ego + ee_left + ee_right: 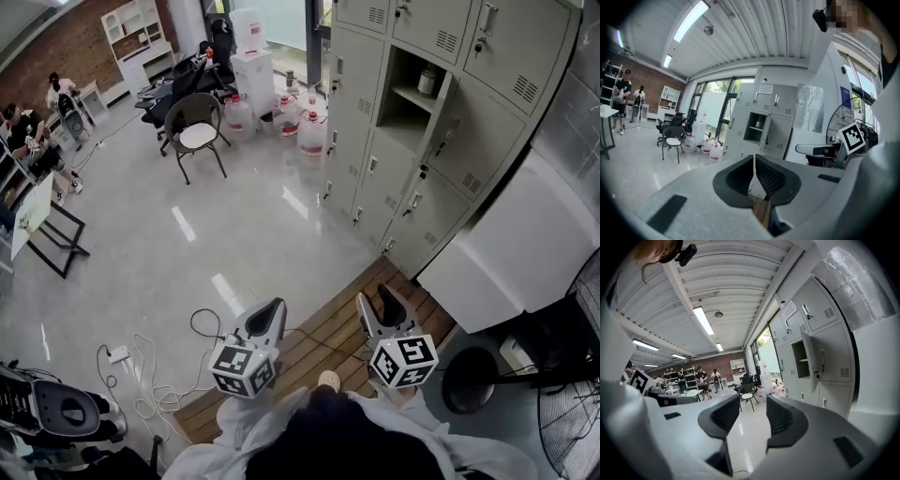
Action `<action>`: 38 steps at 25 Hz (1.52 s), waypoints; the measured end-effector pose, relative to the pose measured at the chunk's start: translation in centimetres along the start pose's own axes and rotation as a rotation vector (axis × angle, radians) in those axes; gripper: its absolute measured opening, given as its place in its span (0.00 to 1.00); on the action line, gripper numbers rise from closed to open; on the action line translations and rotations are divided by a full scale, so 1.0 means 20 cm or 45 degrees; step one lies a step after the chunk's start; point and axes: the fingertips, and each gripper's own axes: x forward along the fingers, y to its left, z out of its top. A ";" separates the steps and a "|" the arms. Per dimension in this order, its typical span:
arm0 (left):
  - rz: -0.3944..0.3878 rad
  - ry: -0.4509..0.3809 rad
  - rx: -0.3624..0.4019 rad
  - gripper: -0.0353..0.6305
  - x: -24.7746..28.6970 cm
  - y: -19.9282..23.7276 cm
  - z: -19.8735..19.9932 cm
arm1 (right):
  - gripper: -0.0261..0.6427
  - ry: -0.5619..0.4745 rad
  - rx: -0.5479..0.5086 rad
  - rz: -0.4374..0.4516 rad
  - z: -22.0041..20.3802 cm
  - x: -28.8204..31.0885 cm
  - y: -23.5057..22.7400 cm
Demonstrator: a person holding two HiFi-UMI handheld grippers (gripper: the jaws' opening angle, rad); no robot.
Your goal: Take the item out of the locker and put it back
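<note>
Bank of grey lockers [352, 122] far right, one door hanging open. Near, well apart from it, left gripper [274, 311] [753, 165] pinched together on nothing. Just right of that, right gripper [380, 305] [753, 416] with jaws apart, empty too. Tiny by comparison: jar [428, 82] sitting on the shelf inside the open compartment.

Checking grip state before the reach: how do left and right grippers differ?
The left gripper has its jaws together; the right gripper has them apart. The open locker sits just above the left gripper's jaws in its view, well off to the side in the right gripper's. Both hold nothing.
</note>
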 end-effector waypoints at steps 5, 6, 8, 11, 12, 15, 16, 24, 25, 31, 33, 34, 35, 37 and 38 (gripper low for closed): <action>0.009 -0.026 0.014 0.08 0.14 0.00 0.04 | 0.28 -0.013 -0.003 0.012 0.03 0.09 -0.11; 0.012 -0.028 0.020 0.08 0.16 0.00 0.04 | 0.28 -0.015 -0.005 0.017 0.03 0.10 -0.13; 0.021 -0.027 0.028 0.08 0.18 0.00 0.02 | 0.28 -0.012 -0.004 0.027 0.01 0.13 -0.16; 0.049 -0.011 0.013 0.08 0.18 0.03 -0.02 | 0.28 0.015 0.014 0.045 -0.03 0.16 -0.17; 0.058 -0.007 0.007 0.08 0.18 0.04 -0.02 | 0.28 0.020 0.018 0.051 -0.03 0.16 -0.17; 0.068 -0.006 0.003 0.08 0.21 0.06 0.00 | 0.28 0.019 0.026 0.054 -0.03 0.19 -0.19; 0.065 -0.009 0.006 0.08 0.23 0.07 0.01 | 0.28 0.015 0.032 0.052 -0.02 0.21 -0.21; 0.013 -0.031 0.013 0.08 0.38 0.14 0.07 | 0.28 0.007 0.038 0.028 -0.01 0.35 -0.25; 0.008 -0.032 0.011 0.08 0.40 0.17 0.07 | 0.28 0.007 0.038 0.024 -0.02 0.38 -0.25; -0.011 -0.043 0.008 0.08 0.55 0.34 0.16 | 0.28 0.027 0.032 -0.010 0.00 0.59 -0.29; -0.009 -0.049 0.006 0.08 0.61 0.43 0.18 | 0.28 0.021 0.028 -0.017 0.02 0.67 -0.30; -0.008 -0.052 0.005 0.08 0.63 0.47 0.18 | 0.28 0.014 0.026 -0.020 0.02 0.71 -0.30; -0.009 -0.054 0.004 0.08 0.66 0.52 0.18 | 0.28 0.006 0.026 -0.025 0.01 0.76 -0.31; -0.021 -0.053 0.008 0.08 0.73 0.60 0.16 | 0.28 -0.012 0.040 -0.036 -0.01 0.86 -0.33; -0.032 -0.048 0.016 0.08 0.76 0.64 0.14 | 0.28 -0.022 0.056 -0.042 -0.02 0.90 -0.34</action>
